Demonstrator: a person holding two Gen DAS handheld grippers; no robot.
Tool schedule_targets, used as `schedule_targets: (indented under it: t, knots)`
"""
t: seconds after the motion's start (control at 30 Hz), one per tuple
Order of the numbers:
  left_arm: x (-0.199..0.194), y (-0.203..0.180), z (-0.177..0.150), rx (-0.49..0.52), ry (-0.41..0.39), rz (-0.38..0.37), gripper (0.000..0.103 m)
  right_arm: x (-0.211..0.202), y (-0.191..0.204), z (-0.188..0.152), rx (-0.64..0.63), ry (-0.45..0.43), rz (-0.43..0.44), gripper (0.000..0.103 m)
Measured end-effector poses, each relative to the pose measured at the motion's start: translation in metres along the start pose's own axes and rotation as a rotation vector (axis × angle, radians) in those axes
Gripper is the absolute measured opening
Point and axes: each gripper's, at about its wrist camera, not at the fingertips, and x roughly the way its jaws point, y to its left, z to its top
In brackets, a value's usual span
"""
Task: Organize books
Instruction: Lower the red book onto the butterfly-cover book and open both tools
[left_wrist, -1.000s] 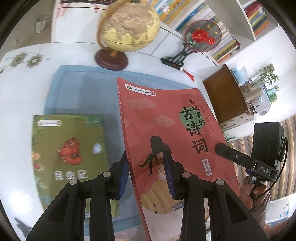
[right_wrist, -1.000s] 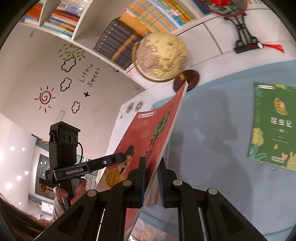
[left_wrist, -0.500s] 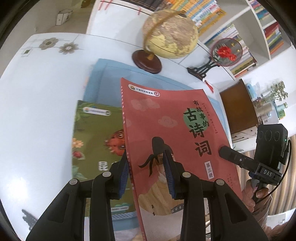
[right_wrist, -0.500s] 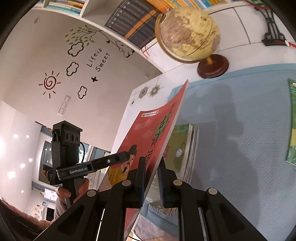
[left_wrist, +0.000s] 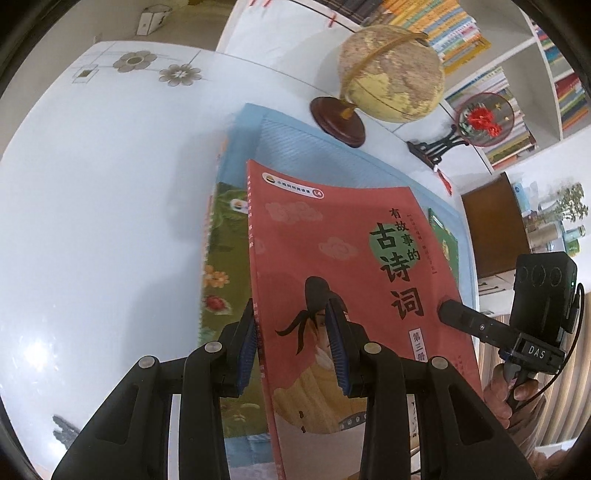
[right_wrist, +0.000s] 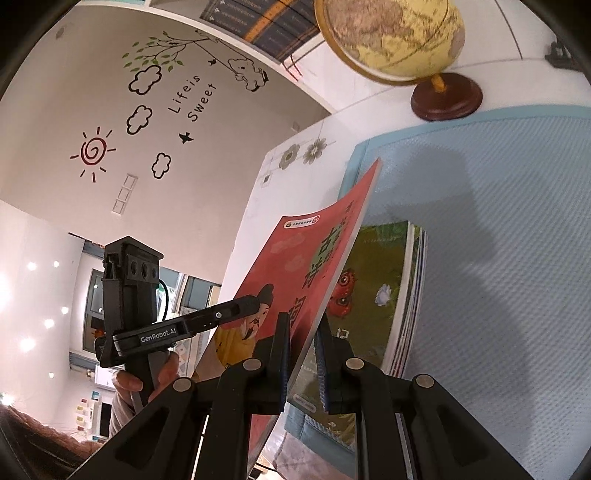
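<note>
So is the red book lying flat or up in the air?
In the air, tilted: both tongs hold the red book above the green book.

light: bright, even | shadows: soft on blue mat (right_wrist: 498, 229) | edges: fisheye-bent, dark corners | focus: sharp

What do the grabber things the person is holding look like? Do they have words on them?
Both are black plastic. The left gripper has blue ribbed pads and round silver screws on its arms. The right gripper looks the same. Each has a boxy camera block on top with three round lenses and a thin black cable. One handle reads "DAS", the other "GenRobot.AI". A light sleeve shows at the wrist.
</note>
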Motion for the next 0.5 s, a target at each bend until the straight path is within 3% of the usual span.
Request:
schedule_targets:
  t: [0.5]
  knots:
    - [0.029, 0.03, -0.009, -0.055, 0.079, 0.039, 0.031, 0.046, -0.022, -0.009, 0.091, 0.093, -0.046, 0.013]
